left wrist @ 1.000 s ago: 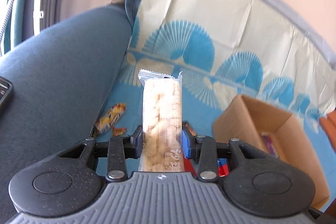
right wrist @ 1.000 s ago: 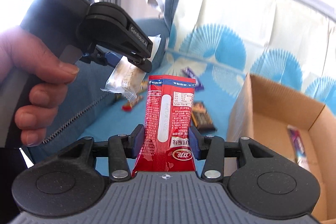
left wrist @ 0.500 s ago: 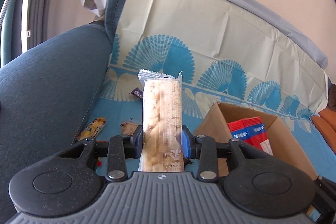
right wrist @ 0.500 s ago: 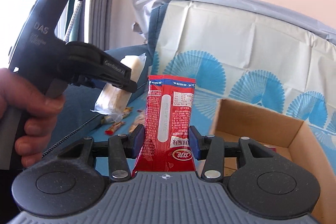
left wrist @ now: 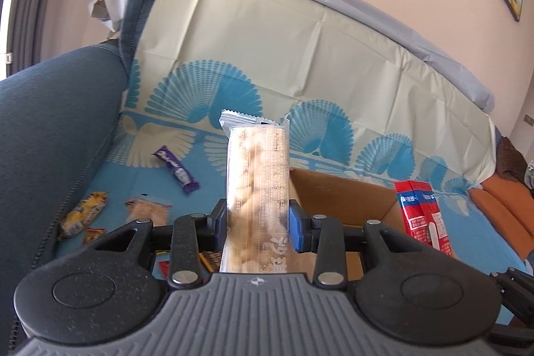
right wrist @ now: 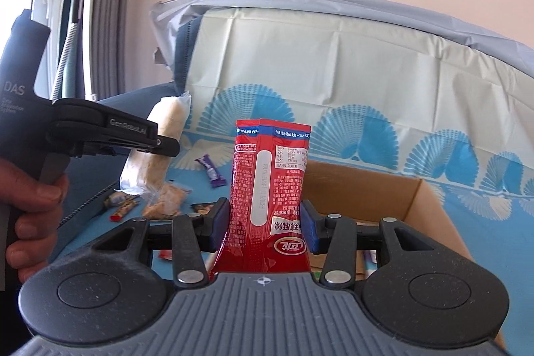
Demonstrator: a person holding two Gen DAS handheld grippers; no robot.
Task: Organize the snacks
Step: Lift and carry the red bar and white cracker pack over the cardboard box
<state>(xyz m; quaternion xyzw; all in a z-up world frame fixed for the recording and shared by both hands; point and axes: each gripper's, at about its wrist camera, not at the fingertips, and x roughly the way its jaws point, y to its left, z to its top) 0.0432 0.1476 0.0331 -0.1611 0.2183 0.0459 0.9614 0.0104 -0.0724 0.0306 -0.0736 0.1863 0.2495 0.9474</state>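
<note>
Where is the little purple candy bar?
The purple candy bar lies on the blue patterned sofa cover, left of the cardboard box in the left wrist view, with the yellow snack packet nearer the armrest.

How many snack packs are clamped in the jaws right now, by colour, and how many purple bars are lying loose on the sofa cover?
Red packet, held: 1
Clear biscuit pack, held: 1
Purple bar, loose: 1
Total: 3
</note>
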